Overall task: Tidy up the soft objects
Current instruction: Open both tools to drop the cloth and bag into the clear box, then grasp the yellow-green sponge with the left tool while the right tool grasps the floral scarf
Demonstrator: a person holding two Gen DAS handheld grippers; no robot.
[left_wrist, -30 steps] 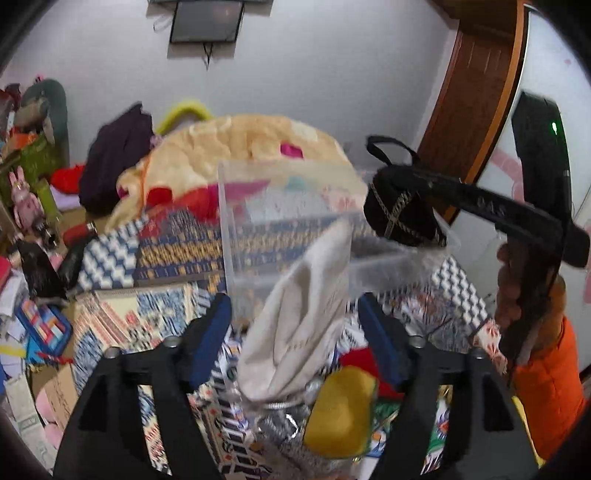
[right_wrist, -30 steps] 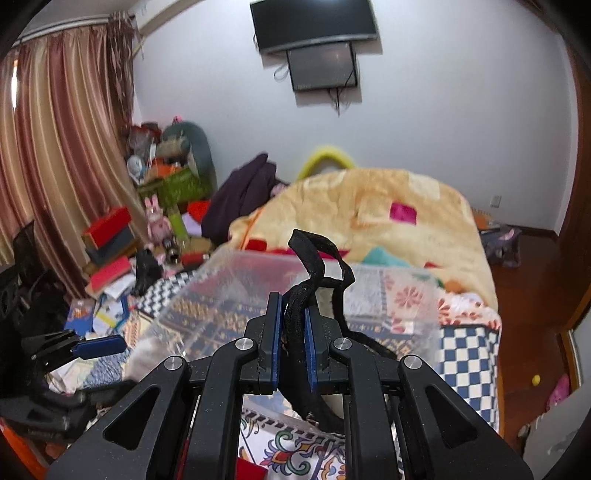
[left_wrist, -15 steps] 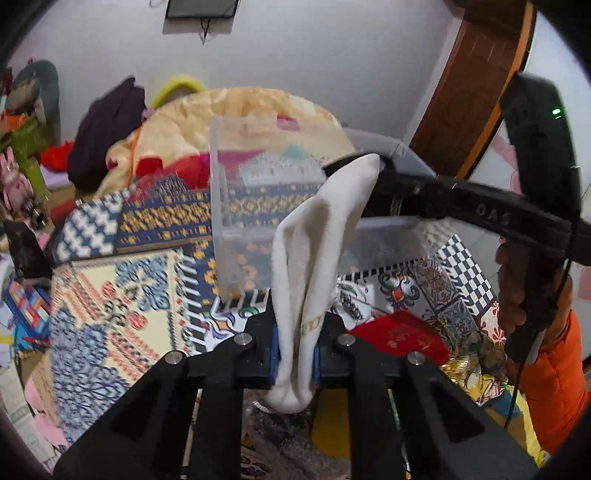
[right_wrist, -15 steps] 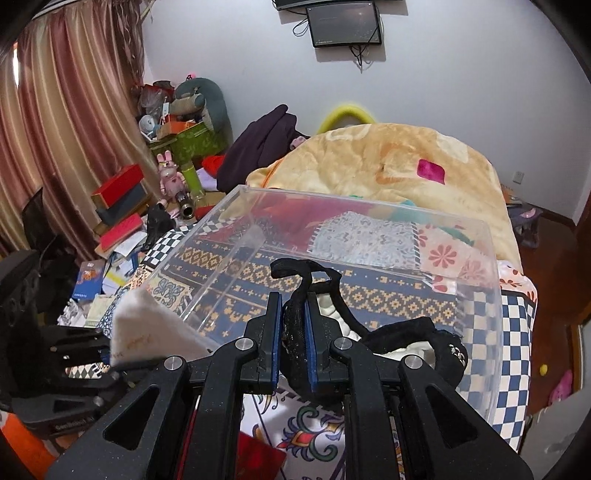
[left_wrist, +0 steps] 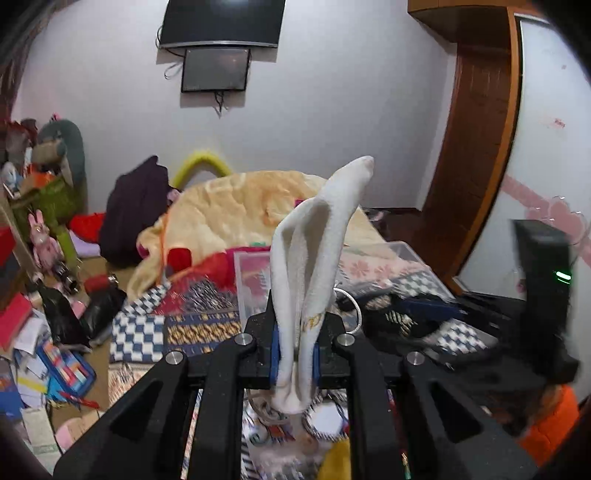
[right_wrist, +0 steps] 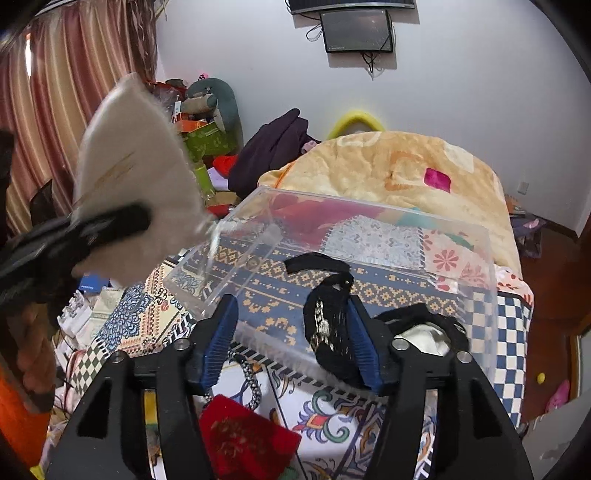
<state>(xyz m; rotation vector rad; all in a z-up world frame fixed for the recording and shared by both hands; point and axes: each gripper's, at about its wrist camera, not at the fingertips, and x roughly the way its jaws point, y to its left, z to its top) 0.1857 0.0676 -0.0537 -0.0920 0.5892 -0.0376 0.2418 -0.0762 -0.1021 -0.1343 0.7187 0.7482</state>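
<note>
Standing upright, a white sock (left_wrist: 314, 266) is clamped between the closed left tongs (left_wrist: 294, 356), raised above the patterned bed (left_wrist: 199, 328). The right tongs (right_wrist: 291, 345) are spread apart over the clear plastic bin (right_wrist: 476, 280), with a black strappy garment (right_wrist: 328, 325) draped against the right pad, partly inside the bin.

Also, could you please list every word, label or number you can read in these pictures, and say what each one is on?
No text can be read with confidence.
Gold mark on the white sock: stitched, too blurred to read.
White print on the blue box: too small to read.
Wall screen: no legible lettering.
</note>
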